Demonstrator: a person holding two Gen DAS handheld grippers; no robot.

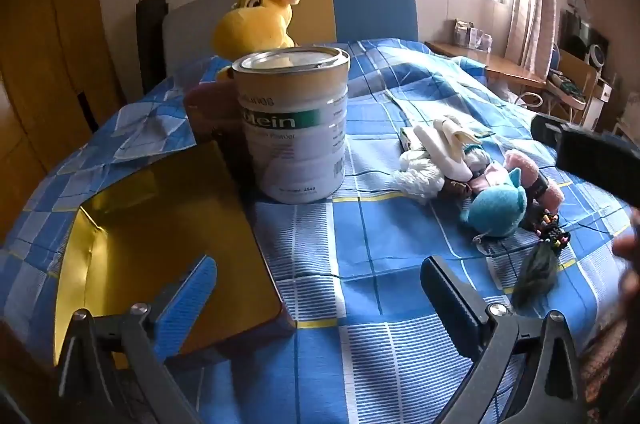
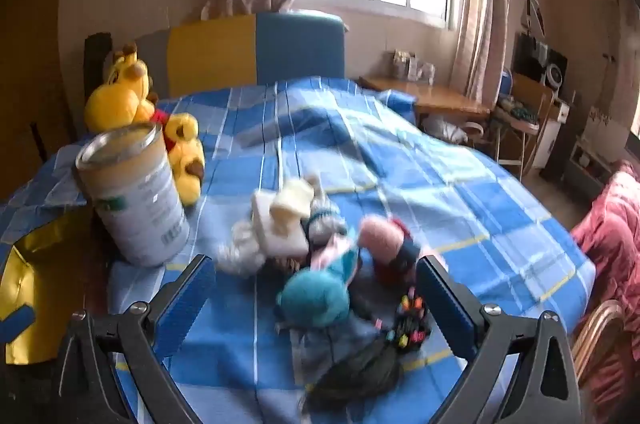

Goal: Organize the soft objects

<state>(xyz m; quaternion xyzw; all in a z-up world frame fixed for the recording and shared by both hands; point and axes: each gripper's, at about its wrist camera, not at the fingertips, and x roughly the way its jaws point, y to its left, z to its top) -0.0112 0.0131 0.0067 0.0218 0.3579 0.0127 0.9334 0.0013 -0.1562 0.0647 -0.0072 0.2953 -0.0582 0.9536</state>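
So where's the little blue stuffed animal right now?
The teal plush toy lies on the blue checked bedspread, in the middle of the right wrist view between the open right gripper's fingers, beside the pink plush.

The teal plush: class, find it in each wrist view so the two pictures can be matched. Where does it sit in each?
Left wrist view: the teal plush lies right of centre on the bed, right of the tin.
Right wrist view: it lies at lower centre, between the open fingers of the right gripper.
Shared landmark: the tin, left of the plush in both views.
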